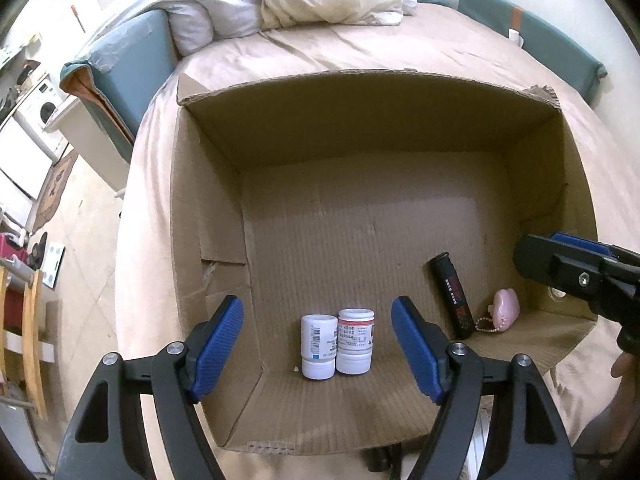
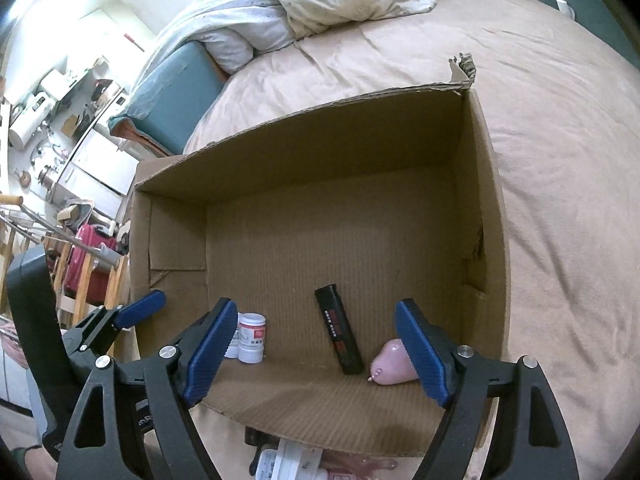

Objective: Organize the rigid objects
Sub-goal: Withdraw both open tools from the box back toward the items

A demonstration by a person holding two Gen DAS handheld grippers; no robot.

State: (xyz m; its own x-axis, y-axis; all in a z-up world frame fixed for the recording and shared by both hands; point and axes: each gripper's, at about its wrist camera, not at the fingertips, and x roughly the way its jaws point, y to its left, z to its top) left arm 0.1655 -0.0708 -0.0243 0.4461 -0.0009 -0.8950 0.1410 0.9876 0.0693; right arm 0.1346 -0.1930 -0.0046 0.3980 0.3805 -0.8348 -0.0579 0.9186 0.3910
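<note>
Inside, the open cardboard box (image 1: 208, 184) on the tan bedsheet (image 1: 320, 56) holds four small things, all near its front wall. Two white pill bottles stand upright and touching: the plain white bottle (image 1: 318, 346) with a barcode on its label, and beside it the red-banded bottle (image 1: 355, 340), whose label carries small print too fine to read. Further right a black lighter (image 1: 452, 296) lies flat with red lettering along its body, illegible in both views, and just beside its near end sits a pink heart-shaped charm (image 1: 506, 307) with a short bead chain. The left gripper (image 1: 318, 338) hangs over the two bottles with its blue pads spread wide, the bottles between them but untouched. The right gripper (image 2: 316, 350) is likewise spread wide, nothing pinched; the lighter lies between its pads and the charm sits against the inner side of its right pad in the picture, though contact cannot be told. The left wrist view shows the bead chain and the bottles' labels face on, plus a washing machine (image 1: 38, 110) at far left. The right wrist view shows only one bottle clearly, the other mostly hidden behind a pad, and also reveals white packets (image 2: 288, 462) lying on the bed in front of the box, and cluttered shelves (image 2: 52, 120) at left.
</note>
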